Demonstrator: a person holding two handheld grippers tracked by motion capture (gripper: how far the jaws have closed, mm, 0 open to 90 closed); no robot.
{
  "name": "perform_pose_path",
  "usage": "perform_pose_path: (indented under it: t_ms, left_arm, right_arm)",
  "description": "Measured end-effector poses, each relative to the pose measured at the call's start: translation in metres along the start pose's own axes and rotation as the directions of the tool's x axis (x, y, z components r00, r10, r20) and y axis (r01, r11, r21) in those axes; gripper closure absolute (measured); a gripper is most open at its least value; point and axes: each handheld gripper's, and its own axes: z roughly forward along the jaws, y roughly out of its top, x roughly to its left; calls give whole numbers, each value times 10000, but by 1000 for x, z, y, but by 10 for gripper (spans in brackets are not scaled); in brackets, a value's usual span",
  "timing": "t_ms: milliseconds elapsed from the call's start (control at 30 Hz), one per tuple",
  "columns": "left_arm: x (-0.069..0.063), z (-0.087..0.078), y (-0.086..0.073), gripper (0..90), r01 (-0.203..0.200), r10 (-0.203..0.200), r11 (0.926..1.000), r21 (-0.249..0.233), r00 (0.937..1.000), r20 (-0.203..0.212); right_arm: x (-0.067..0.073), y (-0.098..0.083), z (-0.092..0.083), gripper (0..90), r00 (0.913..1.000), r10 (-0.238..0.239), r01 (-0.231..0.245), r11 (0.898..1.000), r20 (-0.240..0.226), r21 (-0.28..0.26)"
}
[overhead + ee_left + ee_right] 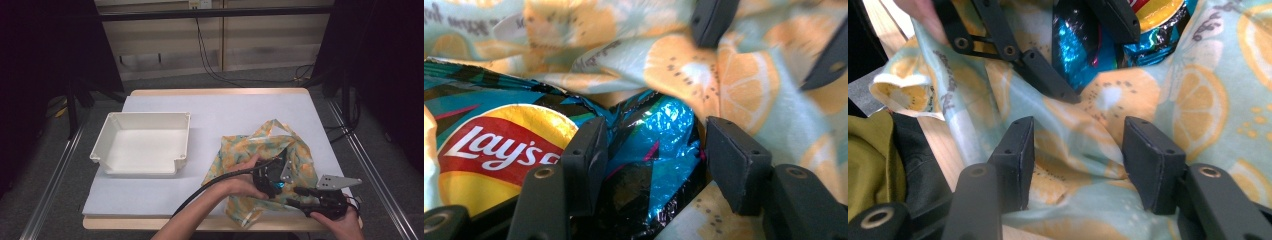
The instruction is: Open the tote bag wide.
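Looking past my L gripper (651,165): fruit-print bag (295,150) spread beyond the fingers, its inside mostly hidden. Chip packet (574,145) sits between L's parted jaws, edges cut off; contact unclear. R gripper (1075,165) jaws parted over bag cloth, not pinching.

The bag (265,150) is showing as soft, matt printed cloth, creasing into folds, while the crisp packet (574,150) inside it is gleaming as glossy, crinkled foil. The tray (142,145) is looking like smooth white plastic, sitting on a matt pale table (220,107) edged in bare wood.
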Motion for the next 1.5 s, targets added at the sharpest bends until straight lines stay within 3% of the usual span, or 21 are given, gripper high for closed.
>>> perform_pose_path:
  t_ms: [300,367,600,667,700,733,800,933,1000,1033,1100,1133,1167,1200,1233,1267,1300,1333,1367,1467,1500]
  left_arm:
    - [1,4,-3,508,83,-85,10000,-53,9993,-355]
    - [1,6,-5,682,208,-214,9997,-120,9984,-521]
    - [10,-2,-9,874,1245,-1260,9901,-642,9918,-199]
    - [14,-8,-12,879,1766,-1751,9775,-1155,9843,231]
    - [17,-11,-14,880,2189,-2111,9653,-1423,9751,681]
    - [17,-11,-14,880,2189,-2111,9653,-1423,9751,681]
    - [22,-20,-17,881,2654,-2470,9426,-2029,9626,1113]
    - [21,-29,-16,880,2647,-2416,9345,-2379,9627,1222]
    - [21,-40,-17,879,2775,-2414,9166,-2878,9580,1547]
    - [21,-40,-17,879,2775,-2414,9166,-2878,9580,1547]
    - [24,-53,-21,879,3188,-2659,8813,-3488,9448,1916]
    - [24,-53,-21,879,3188,-2659,8813,-3488,9448,1916]
    - [27,-61,-25,879,3468,-2852,8541,-3876,9355,2087]
    - [27,-61,-25,879,3468,-2852,8541,-3876,9355,2087]
    - [28,-69,-27,879,3551,-2909,8400,-4103,9330,2120]
    - [28,-69,-27,879,3551,-2909,8400,-4103,9330,2120]
    - [30,-77,-29,879,3622,-2985,8236,-4364,9312,2093]
    - [30,-77,-29,878,3622,-2985,8236,-4364,9312,2093]
    - [32,-84,-32,879,3818,-3102,7928,-4750,9237,2247]
    - [33,-89,-34,879,3780,-3111,7921,-4793,9256,2157]
    - [31,-88,-34,879,3698,-3145,8027,-4679,9291,1948]
  right_arm:
    - [0,0,1,459,10000,-33,33,10000,29,28]
    - [0,0,1,457,10000,-52,51,10000,79,62]
    - [0,1,2,457,10000,-39,39,10000,76,16]
    - [0,2,2,457,9999,-73,73,10000,72,-10]
    - [-1,2,2,457,9999,-74,74,10000,69,1]
    - [-1,2,3,458,9999,-67,67,10000,79,7]
    - [-1,2,3,459,10000,31,-31,10000,60,19]
    - [-2,3,2,458,9998,14,-13,10000,182,-44]
    - [-4,2,3,462,9998,98,-98,10000,189,2]
    - [-4,2,3,462,9998,98,-98,10000,189,2]
    - [-6,1,3,496,9996,181,-183,9998,213,49]
    - [-6,1,3,506,9995,217,-218,9997,245,51]
    - [-7,1,3,527,9995,219,-219,9998,241,16]
    - [-7,1,3,527,9995,219,-219,9998,241,16]
    - [-8,1,4,585,9991,242,-243,9997,347,35]
    - [-8,1,4,585,9991,242,-243,9997,347,35]
    - [-8,1,5,636,9992,274,-278,9996,299,102]
    - [-8,1,5,636,9992,274,-278,9996,299,102]
    - [-8,2,6,682,9993,256,-260,9996,288,127]
    - [-7,3,6,712,9994,254,-257,9996,230,116]
    - [-6,4,5,666,9998,150,-151,9999,162,40]
